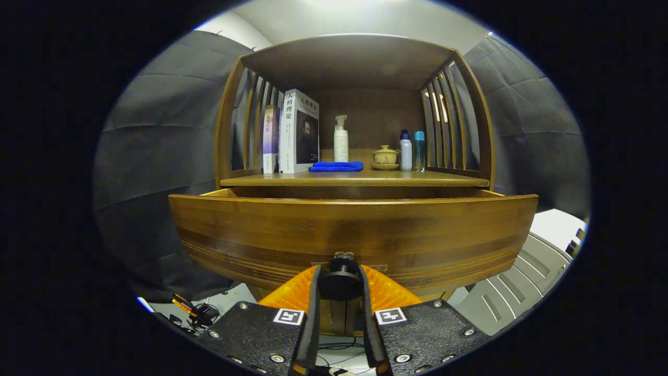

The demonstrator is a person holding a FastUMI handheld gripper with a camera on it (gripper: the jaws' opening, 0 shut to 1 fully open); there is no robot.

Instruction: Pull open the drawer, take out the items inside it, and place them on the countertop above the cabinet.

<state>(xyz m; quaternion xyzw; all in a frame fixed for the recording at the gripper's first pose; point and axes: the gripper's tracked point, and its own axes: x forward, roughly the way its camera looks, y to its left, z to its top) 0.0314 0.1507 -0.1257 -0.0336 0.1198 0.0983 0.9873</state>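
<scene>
A wooden cabinet has its drawer (pixel 353 230) pulled out toward me; a gap shows between the drawer's top edge and the countertop (pixel 355 179). The drawer's inside is hidden behind its front panel. A round dark knob (pixel 340 282) sticks out from the lower middle of the drawer front. My gripper (pixel 340 284) is shut on that knob, one finger pressing on each side of it.
On the countertop stand two books (pixel 292 133) at the left, a white pump bottle (pixel 341 140), a folded blue cloth (pixel 336 166), a small lidded cup on a saucer (pixel 385 156) and two small bottles (pixel 412 150). A slatted white surface (pixel 522 282) lies at the lower right. Cables (pixel 195 313) lie on the floor at the lower left.
</scene>
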